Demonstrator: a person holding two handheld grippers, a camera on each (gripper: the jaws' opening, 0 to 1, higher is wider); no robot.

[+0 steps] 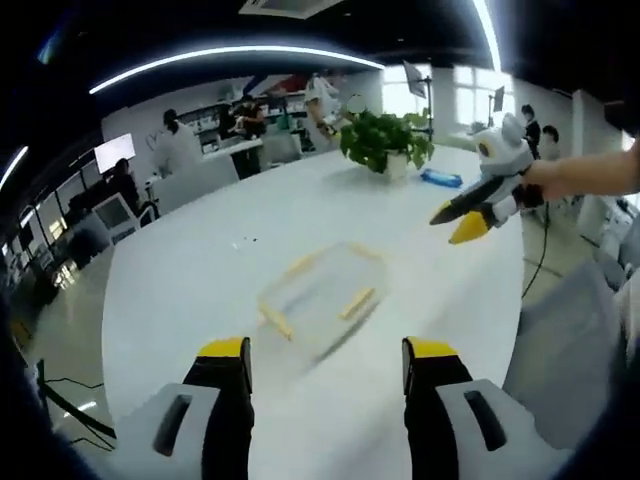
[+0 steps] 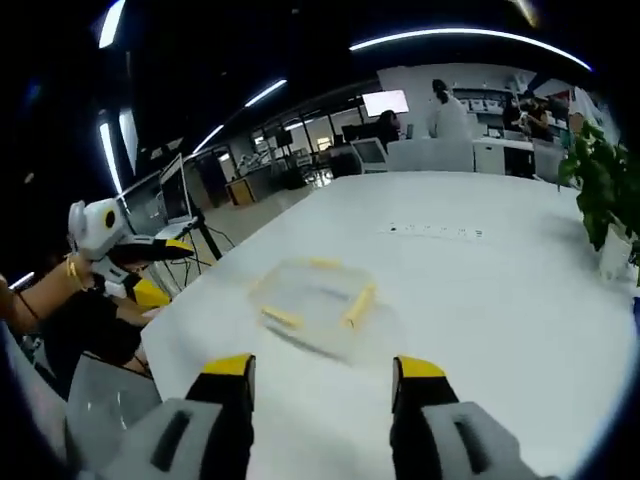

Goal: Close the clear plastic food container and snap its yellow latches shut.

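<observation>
Left gripper view: clear food container (image 1: pixel 322 298), yellow latches (image 1: pixel 357 302), no legible writing.

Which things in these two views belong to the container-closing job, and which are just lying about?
Job:
- clear container with yellow latches, on the white table
- left tongs, open
- right tongs, open

Lying about:
- potted plant
- blue object beside the plant, too small to identify
- monitors and desks behind

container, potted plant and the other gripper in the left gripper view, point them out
container (image 1: pixel 322 298), left gripper view, clear lid centre
potted plant (image 1: pixel 385 138), left gripper view, leaves
right gripper (image 1: pixel 460 222), left gripper view, between its yellow tips
</observation>
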